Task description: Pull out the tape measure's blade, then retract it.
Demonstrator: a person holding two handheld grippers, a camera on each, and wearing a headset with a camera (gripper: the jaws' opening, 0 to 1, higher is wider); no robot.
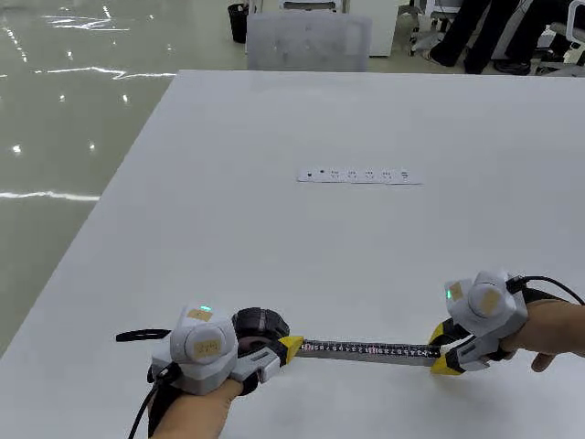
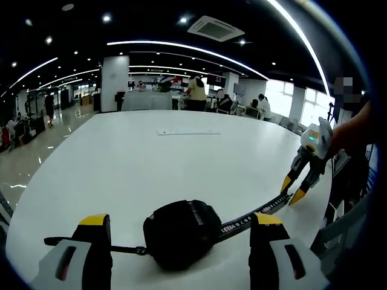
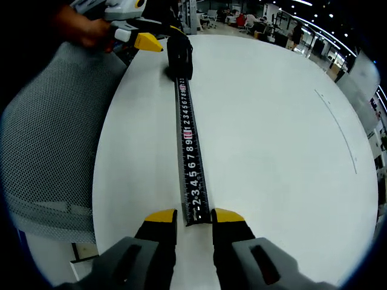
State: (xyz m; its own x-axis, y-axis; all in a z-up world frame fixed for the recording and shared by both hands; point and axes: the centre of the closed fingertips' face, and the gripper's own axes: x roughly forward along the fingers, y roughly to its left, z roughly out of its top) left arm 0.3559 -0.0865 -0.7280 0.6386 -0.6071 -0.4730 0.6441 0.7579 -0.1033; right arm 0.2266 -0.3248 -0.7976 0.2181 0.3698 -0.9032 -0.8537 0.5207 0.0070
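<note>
A black tape measure case (image 1: 260,325) lies on the white table (image 1: 302,247) near its front edge. Its black blade (image 1: 370,349) with white numbers is drawn out to the right, flat on the table. My left gripper (image 1: 274,352) stands open, and the case (image 2: 181,232) sits between its yellow-tipped jaws with a gap on each side. My right gripper (image 1: 441,350) is shut on the blade's end (image 3: 196,208). In the right gripper view the blade runs away to the case (image 3: 180,57) and the left gripper (image 3: 148,41).
A white power strip (image 1: 359,176) lies mid-table. The case's black wrist strap (image 1: 142,335) trails left towards the table's left edge. A grey chair (image 1: 308,41) stands at the far edge, with a dark bin (image 1: 238,20) behind. People stand far off (image 2: 196,93).
</note>
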